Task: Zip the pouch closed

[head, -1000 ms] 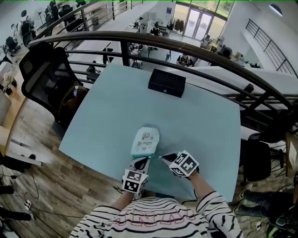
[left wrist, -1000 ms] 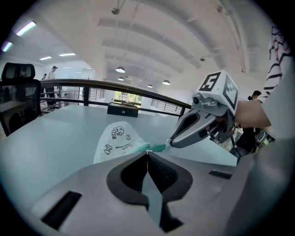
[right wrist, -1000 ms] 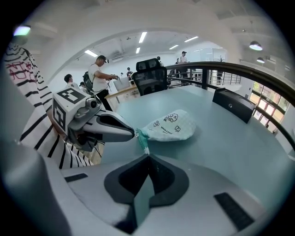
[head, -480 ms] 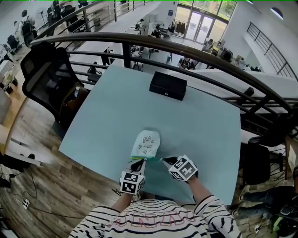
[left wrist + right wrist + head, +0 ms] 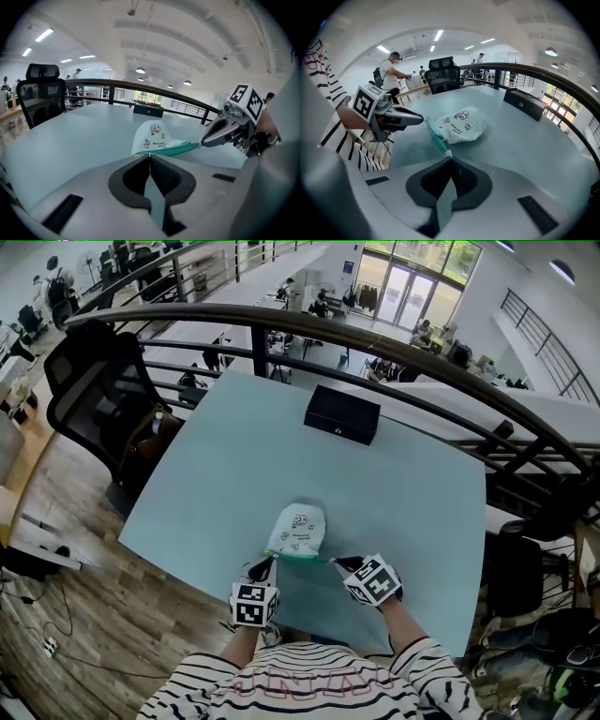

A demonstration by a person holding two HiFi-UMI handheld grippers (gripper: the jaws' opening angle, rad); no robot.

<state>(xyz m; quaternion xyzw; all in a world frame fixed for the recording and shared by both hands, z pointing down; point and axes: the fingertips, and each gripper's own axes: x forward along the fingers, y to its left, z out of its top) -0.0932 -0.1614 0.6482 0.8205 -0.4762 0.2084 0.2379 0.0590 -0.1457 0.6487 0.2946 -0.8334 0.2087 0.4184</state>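
A white pouch (image 5: 298,529) with cartoon prints lies on the pale blue table (image 5: 403,493), near the front edge. Its green zipper edge (image 5: 302,558) faces me and is stretched between both grippers. My left gripper (image 5: 268,564) is shut on the zipper pull at the strip's left end. My right gripper (image 5: 337,563) is shut on the strip's right end tab. In the left gripper view the pouch (image 5: 152,135) lies just past the shut jaws, with the right gripper (image 5: 204,140) on the zipper (image 5: 174,149). The right gripper view shows the pouch (image 5: 463,123), the zipper (image 5: 435,136) and the left gripper (image 5: 423,121).
A black box (image 5: 342,414) sits at the table's far edge, also in the right gripper view (image 5: 525,104). A black office chair (image 5: 94,395) stands left of the table. A curved dark railing (image 5: 394,341) runs behind it. The table's front edge is right under the grippers.
My left gripper has slid to the left along the zipper edge, so the gap between the two grippers has widened. The right gripper has stayed almost still.
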